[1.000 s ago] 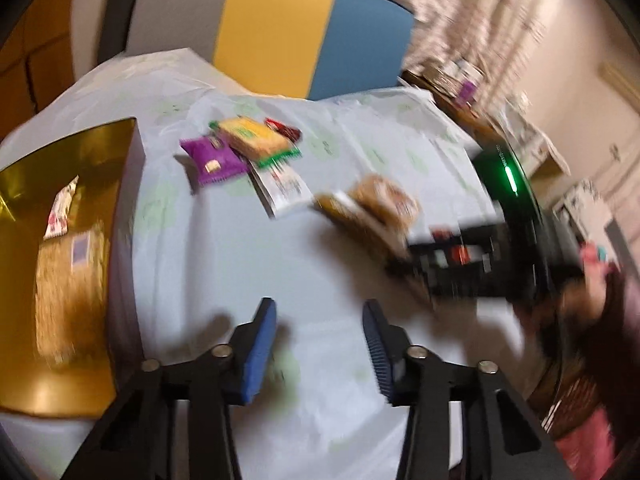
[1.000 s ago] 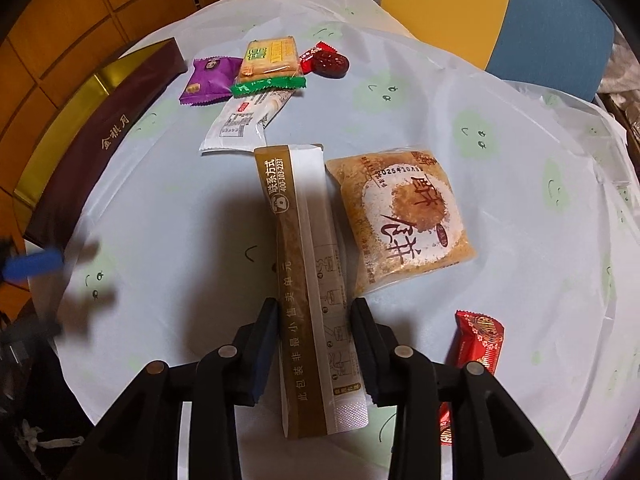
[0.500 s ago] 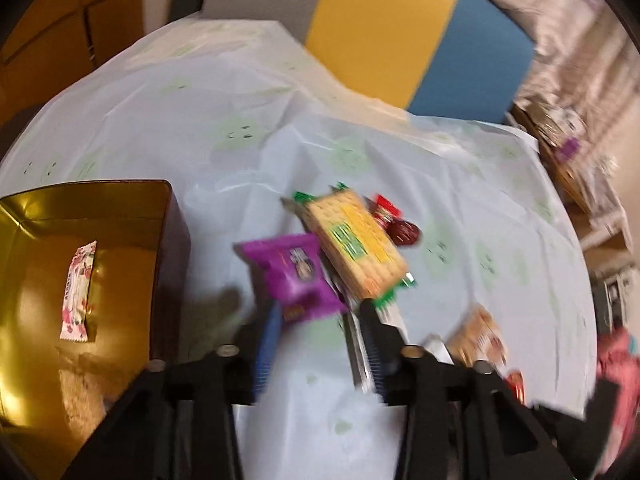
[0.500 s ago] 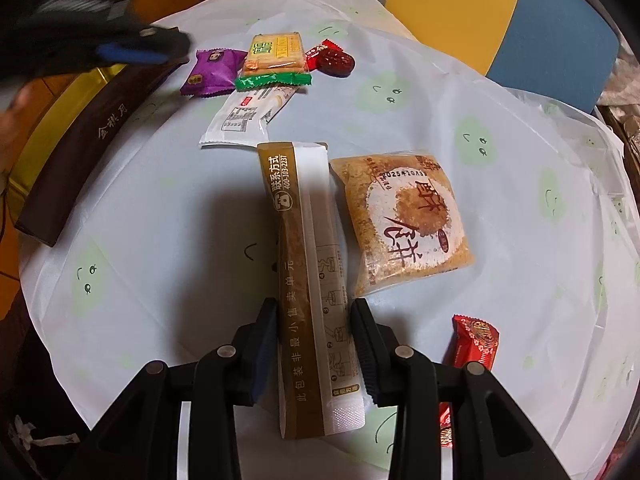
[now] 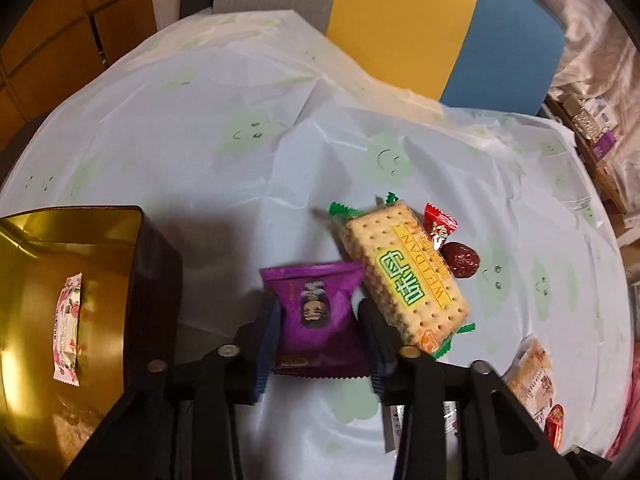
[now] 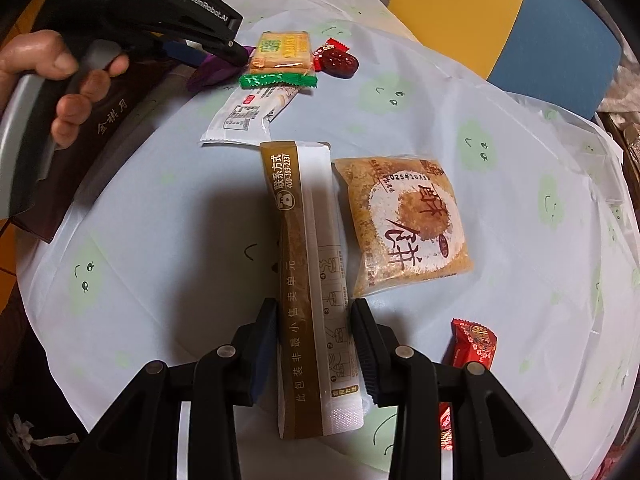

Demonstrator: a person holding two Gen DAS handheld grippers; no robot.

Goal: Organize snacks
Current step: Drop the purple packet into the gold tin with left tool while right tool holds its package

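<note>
Two grippers, two packets. The left gripper has its blue ribbed pads either side of the purple packet, a glossy foil pouch with crimped ends lying flat on the tablecloth; the jaws sit right at its edges, but whether they're actually squeezing it, I cannot tell. Its long axis runs straight away from the gripper, top seal pointing toward the far side of the table. Touching its right corner is the cracker pack, a clear wrapper with green crimped ends over dimpled square biscuits, lying on a diagonal. Just beyond that, a red candy and a wrinkled dark date. To the left stands the gold box, shiny metallic inside, dark outside, with a pink floral sachet lying in it.

Over to the right gripper: its jaws straddle a long brown-and-white stick packet, close on both sides, grip uncertain too. That packet is slim and flat, long axis pointing directly away from the gripper. Beside it on the right lies a square clear pouch holding a round crumbly pastry, and nearer the gripper a red wrapped sweet.
</note>
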